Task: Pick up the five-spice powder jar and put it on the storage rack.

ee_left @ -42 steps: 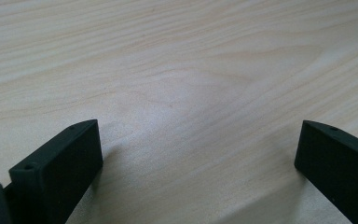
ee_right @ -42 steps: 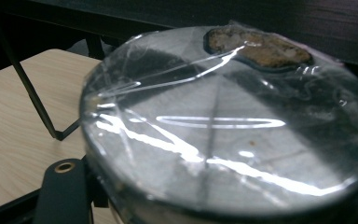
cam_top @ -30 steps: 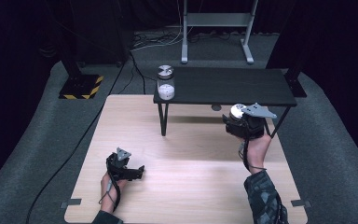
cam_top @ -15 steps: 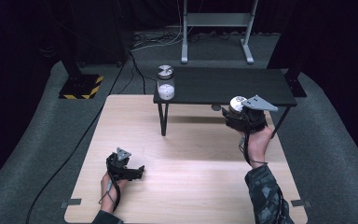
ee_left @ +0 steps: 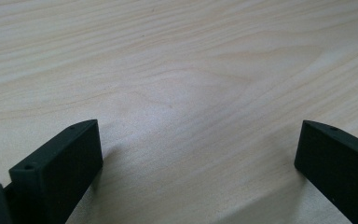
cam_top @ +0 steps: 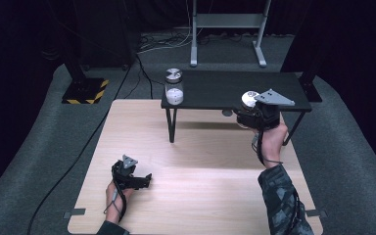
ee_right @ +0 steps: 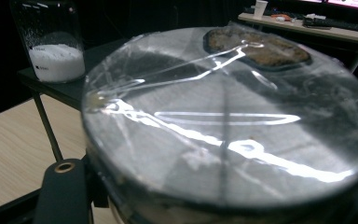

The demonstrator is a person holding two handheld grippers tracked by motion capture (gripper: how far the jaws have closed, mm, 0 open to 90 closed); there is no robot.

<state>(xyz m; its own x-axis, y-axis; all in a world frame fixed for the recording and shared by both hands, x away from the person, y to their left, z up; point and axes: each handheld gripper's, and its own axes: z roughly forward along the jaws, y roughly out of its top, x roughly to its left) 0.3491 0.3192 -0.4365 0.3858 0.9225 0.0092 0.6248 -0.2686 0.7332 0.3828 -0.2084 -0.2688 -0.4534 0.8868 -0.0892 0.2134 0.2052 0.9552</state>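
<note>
Currently your right hand-held gripper clasps a lidded jar at the black surface's front edge; your left hand-held gripper rests spread wide on the wooden surface.

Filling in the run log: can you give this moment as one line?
right gripper: shut on lidded jar, at black shelf edge | left gripper: open, on wooden table | second jar: on shelf
</note>
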